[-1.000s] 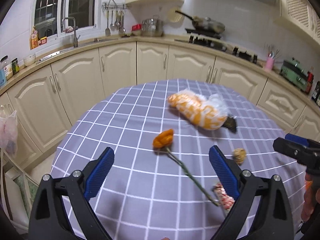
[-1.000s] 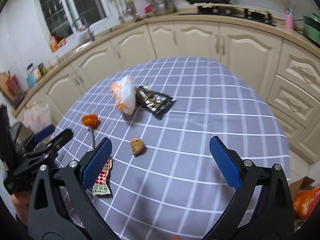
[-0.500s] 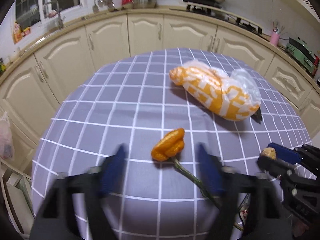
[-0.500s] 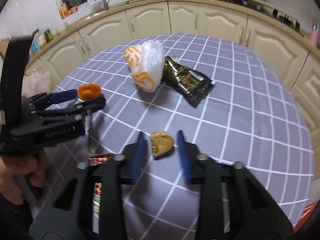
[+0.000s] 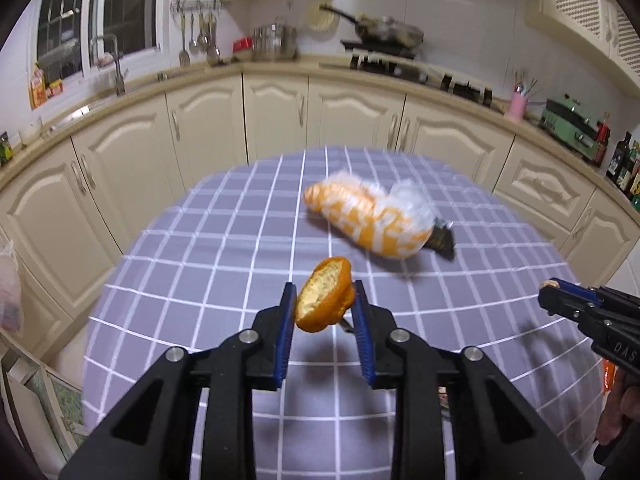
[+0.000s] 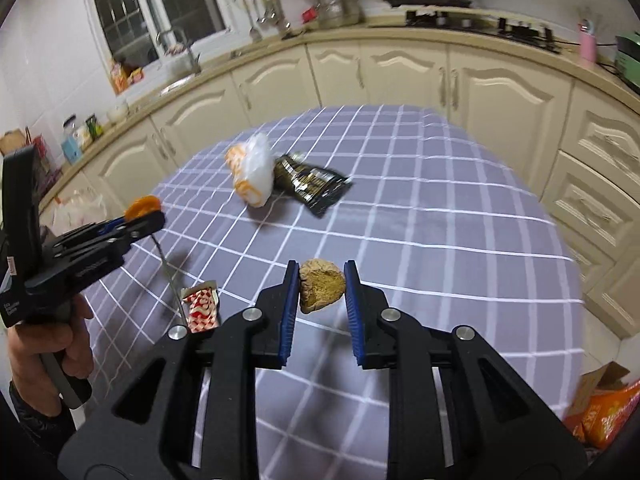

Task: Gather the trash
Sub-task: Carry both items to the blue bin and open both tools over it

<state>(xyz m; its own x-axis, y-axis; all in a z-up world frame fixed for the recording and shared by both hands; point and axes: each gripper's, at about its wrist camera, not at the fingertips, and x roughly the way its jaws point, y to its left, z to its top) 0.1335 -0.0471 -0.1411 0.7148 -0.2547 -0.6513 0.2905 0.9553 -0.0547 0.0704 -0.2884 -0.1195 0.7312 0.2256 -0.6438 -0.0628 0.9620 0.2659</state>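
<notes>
Right wrist view: right gripper [image 6: 322,286] clamps a brown crumb [image 6: 321,285], left gripper [image 6: 140,216] an orange flower [image 6: 141,206]; bag [image 6: 251,174], dark packet [image 6: 312,186] and red wrapper [image 6: 201,307] remain on the table [image 6: 440,240].

Both grippers tilt downward over the table, side by side. The left gripper [image 5: 325,305] has just been closing, and its blue pads now pinch an orange flower head [image 5: 326,300]. The right gripper [image 6: 322,290] clamps a brown crumbly lump [image 6: 321,286] between its pads. A bare hand [image 6: 48,344] wraps the left gripper's handle, a dark sleeve below it.
</notes>
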